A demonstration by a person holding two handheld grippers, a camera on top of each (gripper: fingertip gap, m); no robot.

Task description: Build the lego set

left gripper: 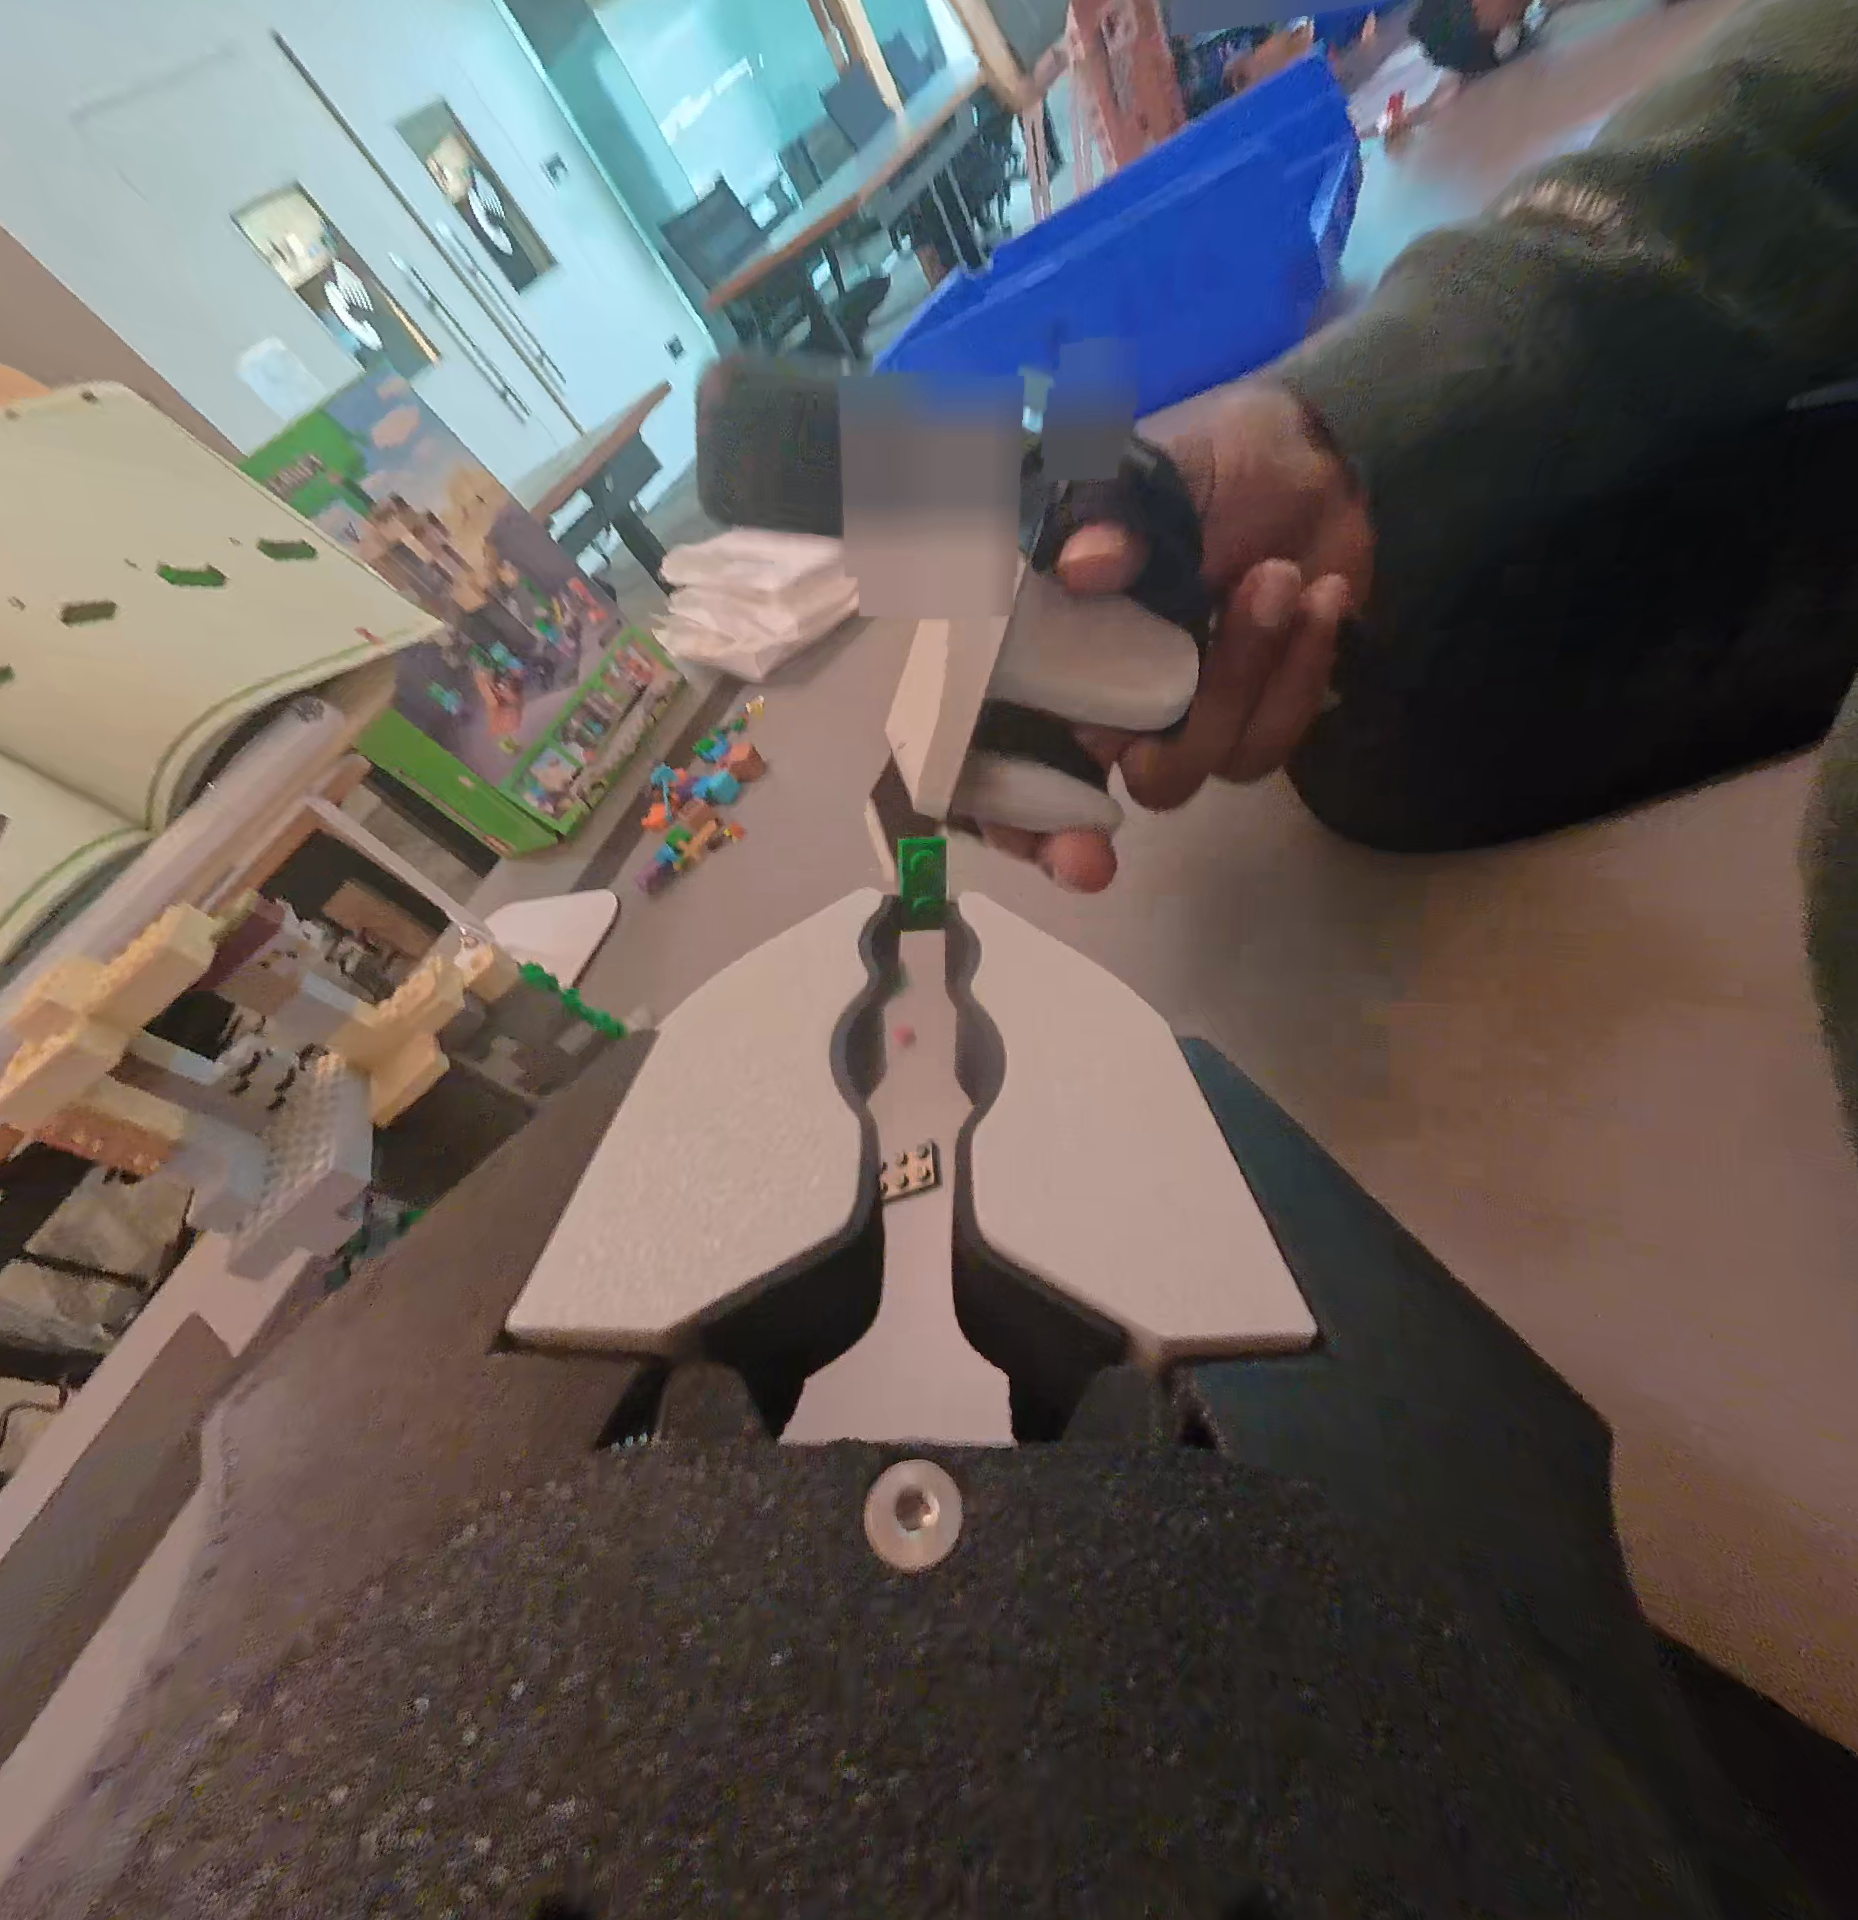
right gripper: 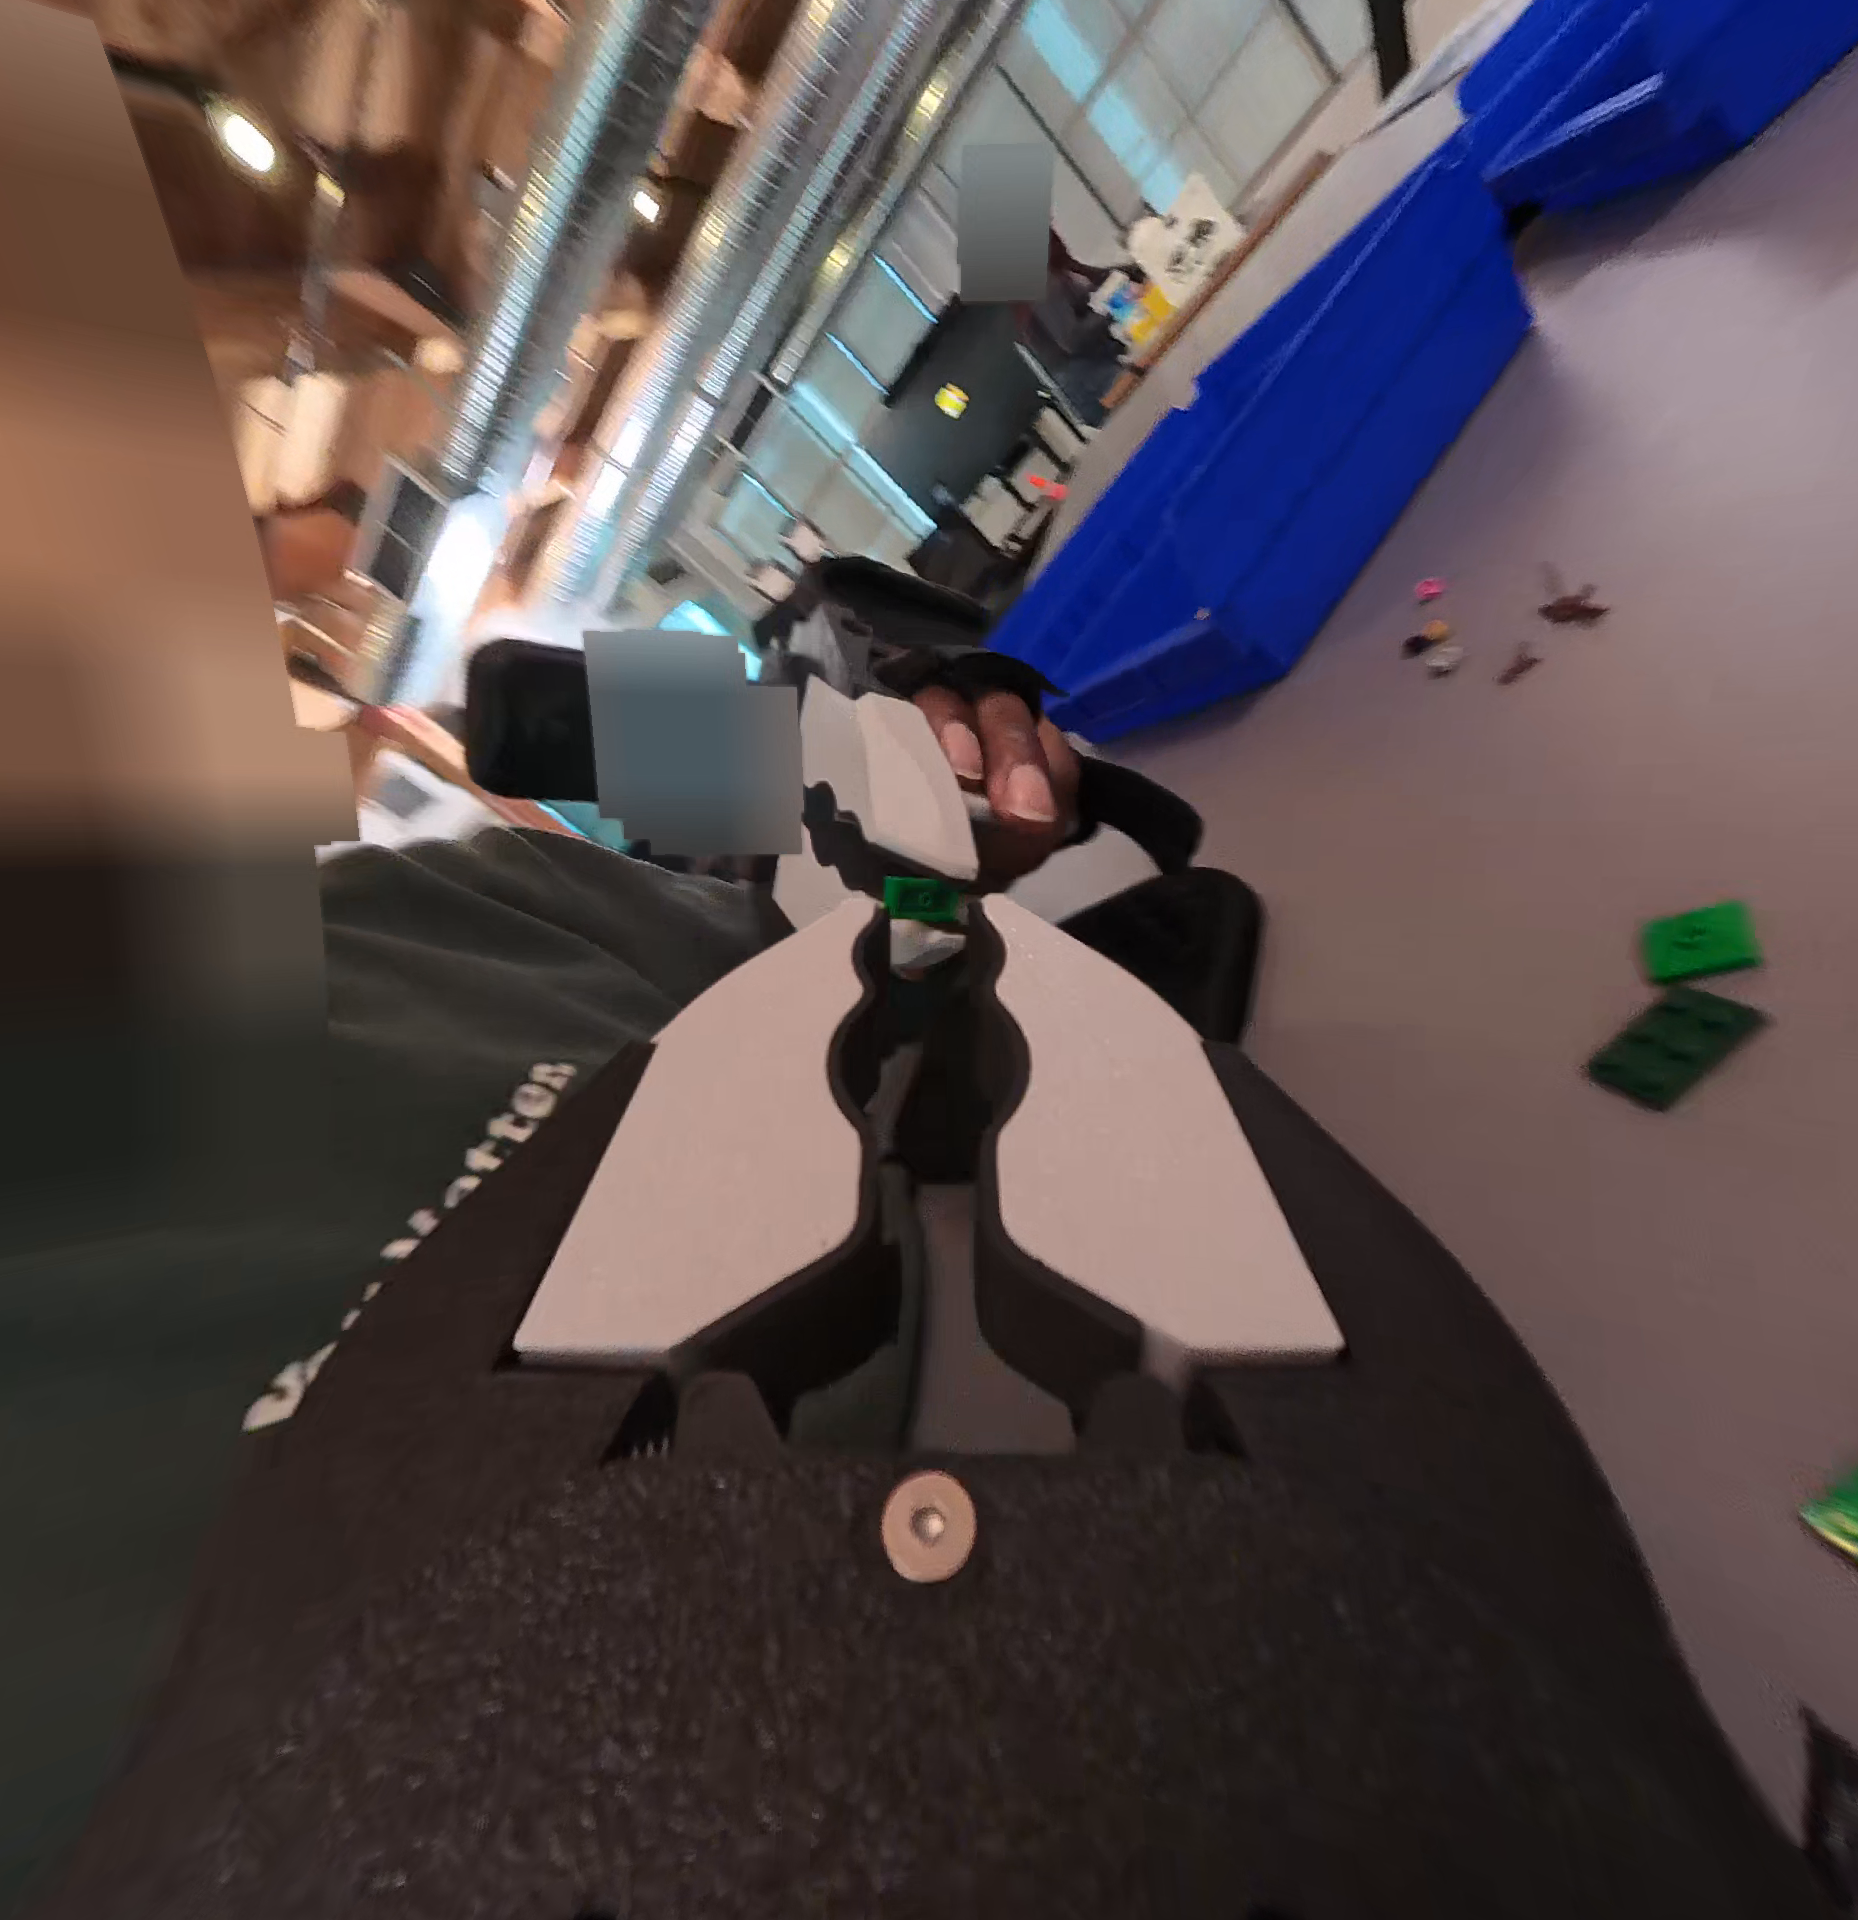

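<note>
While both claws meet, their tips half-hide the green plate (left gripper: pixel 923 881).

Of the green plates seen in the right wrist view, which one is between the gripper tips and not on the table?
The small bright green plate, pinched at the right gripper. The larger bright green plate and dark green plate lie flat.

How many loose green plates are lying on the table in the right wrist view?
3: a bright green plate at right, a dark green plate just below it, and a green piece cut off by the right edge. Others may lie out of frame.
</note>
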